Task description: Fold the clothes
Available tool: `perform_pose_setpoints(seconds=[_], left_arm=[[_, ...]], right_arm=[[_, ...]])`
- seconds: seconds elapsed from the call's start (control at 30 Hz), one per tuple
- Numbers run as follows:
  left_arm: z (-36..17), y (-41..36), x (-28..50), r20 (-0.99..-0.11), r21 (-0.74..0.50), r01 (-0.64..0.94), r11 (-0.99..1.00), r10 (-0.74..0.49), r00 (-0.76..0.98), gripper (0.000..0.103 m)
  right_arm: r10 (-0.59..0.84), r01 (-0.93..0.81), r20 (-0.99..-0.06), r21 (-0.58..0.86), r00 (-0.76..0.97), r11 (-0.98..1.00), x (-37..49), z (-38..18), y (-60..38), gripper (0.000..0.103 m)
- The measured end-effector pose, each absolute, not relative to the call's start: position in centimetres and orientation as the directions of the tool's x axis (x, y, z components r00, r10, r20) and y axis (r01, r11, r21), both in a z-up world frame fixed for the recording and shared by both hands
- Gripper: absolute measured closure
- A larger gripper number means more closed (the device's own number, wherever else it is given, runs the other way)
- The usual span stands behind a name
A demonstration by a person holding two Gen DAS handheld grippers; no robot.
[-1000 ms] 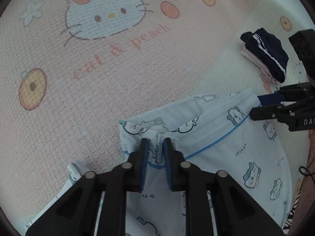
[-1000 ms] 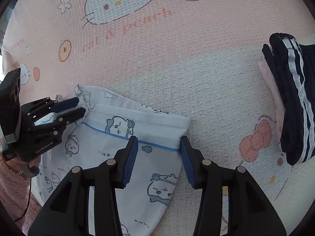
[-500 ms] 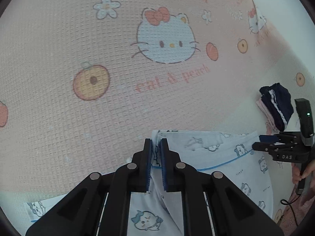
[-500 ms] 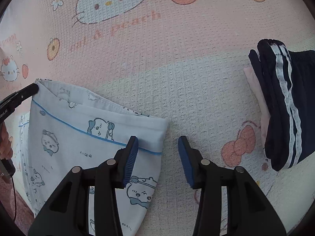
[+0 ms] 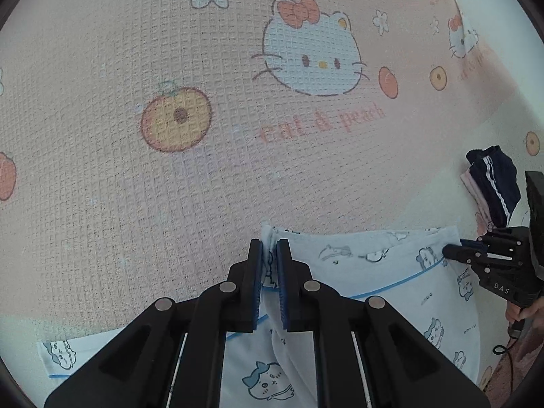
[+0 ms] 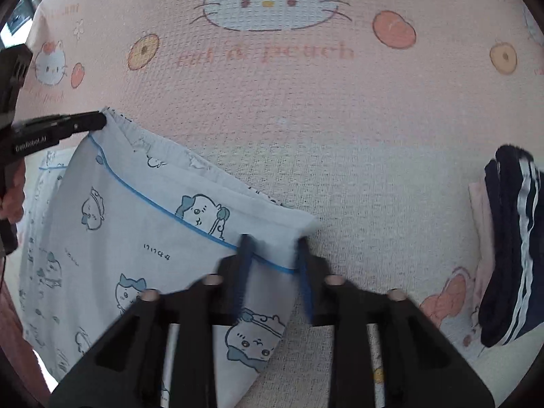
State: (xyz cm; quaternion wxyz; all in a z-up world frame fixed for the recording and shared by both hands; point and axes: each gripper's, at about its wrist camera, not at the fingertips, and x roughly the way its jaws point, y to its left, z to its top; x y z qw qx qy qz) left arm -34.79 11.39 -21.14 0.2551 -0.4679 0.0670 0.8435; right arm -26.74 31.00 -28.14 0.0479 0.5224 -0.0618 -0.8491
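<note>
Left tool (image 5: 269, 261) clamped on the top-left corner of the light blue pyjama garment (image 5: 380, 272). Right tool (image 6: 272, 255): pads apart, straddling the garment's top-right corner; motion blur, can't tell if they touch cloth. In the left view its tips sit at that corner, gap hidden.

Garment lies on the pink cat-print bedspread (image 5: 136, 204), below the "cat & peach" lettering (image 5: 323, 122), lower part cut off by the tools. Folded navy striped clothes (image 6: 513, 238) right of the garment, well apart, partly cropped; pink piece (image 6: 481, 217) beneath, mostly hidden.
</note>
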Motion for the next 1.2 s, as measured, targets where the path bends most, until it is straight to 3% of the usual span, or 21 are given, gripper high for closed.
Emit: perform_pose_setpoints(seconds=[0.23, 0.33, 0.43, 0.57, 0.63, 0.73, 0.87, 1.0, 1.03, 1.1, 1.2], left_arm=[[-23.1, 13.8, -37.1, -0.819, -0.192, -0.516, -0.835, 0.426, -0.384, 0.094], [-25.1, 15.5, -36.9, -0.836, -0.140, -0.525, -0.839, 0.385, -0.391, 0.091], [-25.0, 16.0, -37.5, -0.859, -0.159, -0.516, -0.842, 0.376, -0.348, 0.090], [-22.0, 13.7, -37.7, -0.815, -0.241, -0.452, -0.859, 0.432, -0.386, 0.090], [-20.0, 11.8, -36.8, -0.781, -0.286, -0.437, -0.853, 0.472, -0.409, 0.087], [-18.5, 9.2, -34.5, -0.793, -0.208, -0.420, -0.883, 0.404, -0.457, 0.071], [-19.5, 2.6, -31.8, -0.848, -0.032, -0.256, -0.966, 0.162, -0.505, 0.071], [-21.9, -6.8, -30.0, -0.885, -0.031, -0.003, -1.000, 0.029, -0.464, 0.071], [-22.6, -8.9, -29.5, -0.895, -0.051, 0.046, -0.998, 0.025, -0.445, 0.071], [-24.0, -11.6, -29.1, -0.909, -0.119, 0.088, -0.989, 0.073, -0.411, 0.070], [-25.1, -13.3, -29.3, -0.894, -0.233, 0.091, -0.968, 0.177, -0.412, 0.070]], right_arm=[[-0.198, -0.245, -0.833, 0.365, -0.517, -0.898, -24.7, -28.1, 37.6, 0.098], [-0.262, -0.365, -0.802, 0.501, -0.537, -0.785, -24.2, -29.7, 40.1, 0.099], [-0.249, -0.381, -0.812, 0.488, -0.528, -0.785, -24.9, -29.5, 39.7, 0.099], [-0.107, -0.411, -0.839, 0.368, -0.534, -0.834, -24.0, -27.1, 39.5, 0.078], [-0.044, -0.409, -0.828, 0.321, -0.559, -0.854, -23.3, -25.3, 39.4, 0.078], [-0.064, -0.329, -0.825, 0.294, -0.562, -0.897, -23.8, -24.0, 37.4, 0.077], [-0.184, -0.150, -0.847, 0.293, -0.498, -0.944, -24.5, -24.3, 32.6, 0.074], [-0.337, 0.044, -0.850, 0.350, -0.405, -0.936, -25.5, -24.1, 26.7, 0.073], [-0.374, 0.089, -0.837, 0.371, -0.400, -0.924, -25.7, -23.4, 25.4, 0.070], [-0.415, 0.163, -0.823, 0.382, -0.388, -0.910, -26.9, -22.6, 22.6, 0.052], [-0.416, 0.231, -0.834, 0.353, -0.363, -0.907, -30.2, -22.7, 18.2, 0.047]])
